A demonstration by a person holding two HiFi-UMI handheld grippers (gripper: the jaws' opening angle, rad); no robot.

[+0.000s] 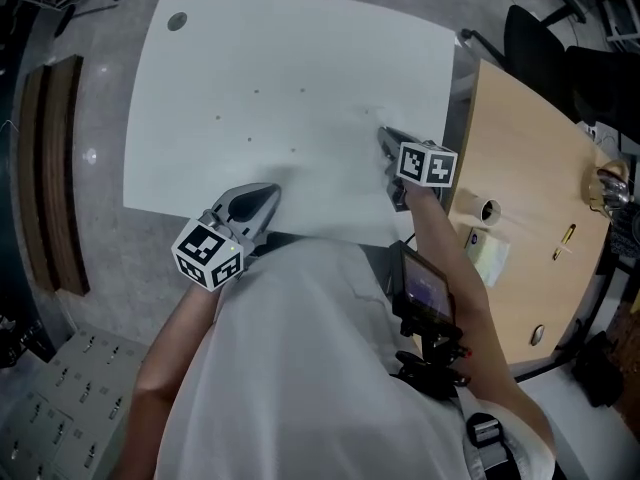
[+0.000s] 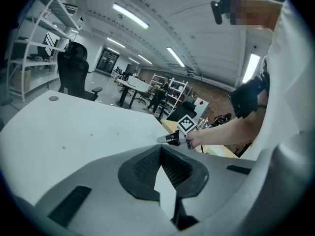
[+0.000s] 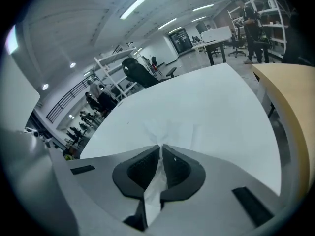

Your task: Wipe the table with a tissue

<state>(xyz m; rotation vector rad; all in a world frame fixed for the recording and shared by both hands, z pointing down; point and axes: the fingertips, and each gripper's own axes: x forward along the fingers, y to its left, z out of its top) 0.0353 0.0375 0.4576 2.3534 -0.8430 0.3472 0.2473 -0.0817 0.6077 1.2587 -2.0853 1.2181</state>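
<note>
The person is standing at the near edge of a white bench (image 1: 300, 48), holding 1 pair of tongs in each hand. The right tongs (image 1: 386, 136) are pointing down at the right part of the bench top, and their jaws are pinching together on a white tissue (image 3: 153, 188). In the right gripper view a strip of it is running up between the 2 dark pads, and the rest is fanning out ahead of the tips, lying crumpled on the bench top. In the head view the tissue is hard to pick out, white on white; it is probably the faint wrinkled patch just beyond the tips.

The left tongs (image 1: 270, 192) are hovering over the near edge of the bench, close to the person's body and well apart from the tissue. In the left gripper view their tips are meeting, narrow, with only the bench surface showing through the slit behind them. That view is also catching the right tongs from the side, low over the bench.

A few small dark specks (image 1: 255, 92) are dotting the middle of the bench, and a round grey cap (image 1: 177, 21) is sitting near its far left corner. A wooden bench (image 1: 530, 138) is standing just beside the white one on the right, carrying a yellow pad of notes (image 1: 488, 255), and a black office chair (image 1: 540, 43) is standing beyond it
</note>
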